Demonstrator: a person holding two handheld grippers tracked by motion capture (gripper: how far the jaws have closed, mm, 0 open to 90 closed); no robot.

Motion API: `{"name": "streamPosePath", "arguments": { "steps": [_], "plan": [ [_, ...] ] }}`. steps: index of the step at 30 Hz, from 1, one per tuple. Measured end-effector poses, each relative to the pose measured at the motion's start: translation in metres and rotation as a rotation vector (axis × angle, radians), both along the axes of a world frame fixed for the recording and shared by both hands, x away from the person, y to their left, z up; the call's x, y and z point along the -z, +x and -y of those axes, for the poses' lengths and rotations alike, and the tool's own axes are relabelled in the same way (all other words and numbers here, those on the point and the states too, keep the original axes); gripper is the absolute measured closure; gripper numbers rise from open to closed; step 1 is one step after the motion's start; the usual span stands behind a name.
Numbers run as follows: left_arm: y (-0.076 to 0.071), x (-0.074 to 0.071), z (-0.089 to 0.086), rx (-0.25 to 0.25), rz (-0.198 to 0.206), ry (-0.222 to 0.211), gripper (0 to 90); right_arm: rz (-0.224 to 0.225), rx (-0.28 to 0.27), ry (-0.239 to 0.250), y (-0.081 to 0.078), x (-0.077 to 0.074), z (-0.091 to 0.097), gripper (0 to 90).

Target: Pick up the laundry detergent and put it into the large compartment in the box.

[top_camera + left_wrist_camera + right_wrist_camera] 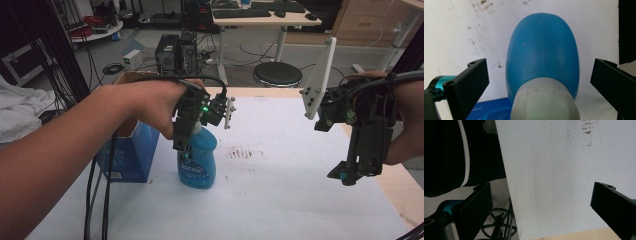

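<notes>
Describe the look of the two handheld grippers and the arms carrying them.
Both forearms are bare, no sleeves. The left gripper is black with a lit green light, a small white plate and black cables trailing along the arm. The right gripper is black with teal accents near the jaws, a large white plate with holes and a thick grey cable.

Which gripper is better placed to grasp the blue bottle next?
Left. The left gripper hangs right over the blue bottle, open jaws either side of its grey cap. The right gripper is open over bare table, well off to the side.
</notes>
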State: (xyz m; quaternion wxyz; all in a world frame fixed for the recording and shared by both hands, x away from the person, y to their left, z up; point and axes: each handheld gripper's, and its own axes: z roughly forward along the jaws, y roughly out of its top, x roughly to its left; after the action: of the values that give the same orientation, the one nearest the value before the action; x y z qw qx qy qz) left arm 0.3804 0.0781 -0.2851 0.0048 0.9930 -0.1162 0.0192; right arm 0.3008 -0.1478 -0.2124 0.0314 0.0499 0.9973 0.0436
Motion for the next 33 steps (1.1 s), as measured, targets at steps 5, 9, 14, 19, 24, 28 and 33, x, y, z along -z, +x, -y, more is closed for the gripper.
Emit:
{"name": "streamPosePath", "arguments": {
  "steps": [5, 9, 14, 19, 24, 28, 33],
  "plan": [
    [-0.0002, 0.0028, 0.0005, 0.000, 0.005, 0.006, 1.7, -0.002, 0.003, 0.000, 0.0002, 0.0016, 0.0007, 3.2],
    [0.0001, 0.0039, 0.0010, 0.001, 0.019, 0.010, 1.7, -0.001, 0.001, 0.001, 0.0000, 0.0011, 0.0007, 3.2],
    [0.0003, 0.0071, 0.0014, 0.004, 0.038, 0.023, 1.7, 0.000, 0.001, 0.001, -0.0002, 0.0014, 0.0010, 3.2],
    [0.0009, 0.0087, 0.0022, 0.003, 0.038, 0.023, 1.7, -0.001, 0.002, 0.003, 0.0005, 0.0023, 0.0020, 3.2],
    [0.0008, 0.0093, 0.0028, 0.010, 0.042, 0.018, 1.8, -0.001, 0.003, 0.004, 0.0004, 0.0026, 0.0024, 3.3],
    [0.0009, 0.0095, 0.0032, 0.012, 0.045, 0.020, 2.4, 0.000, 0.003, 0.007, 0.0004, 0.0025, 0.0026, 3.2],
    [0.0006, 0.0101, 0.0036, 0.012, 0.050, 0.022, 2.4, 0.001, 0.003, 0.007, 0.0006, 0.0032, 0.0035, 3.2]
  ]
}}
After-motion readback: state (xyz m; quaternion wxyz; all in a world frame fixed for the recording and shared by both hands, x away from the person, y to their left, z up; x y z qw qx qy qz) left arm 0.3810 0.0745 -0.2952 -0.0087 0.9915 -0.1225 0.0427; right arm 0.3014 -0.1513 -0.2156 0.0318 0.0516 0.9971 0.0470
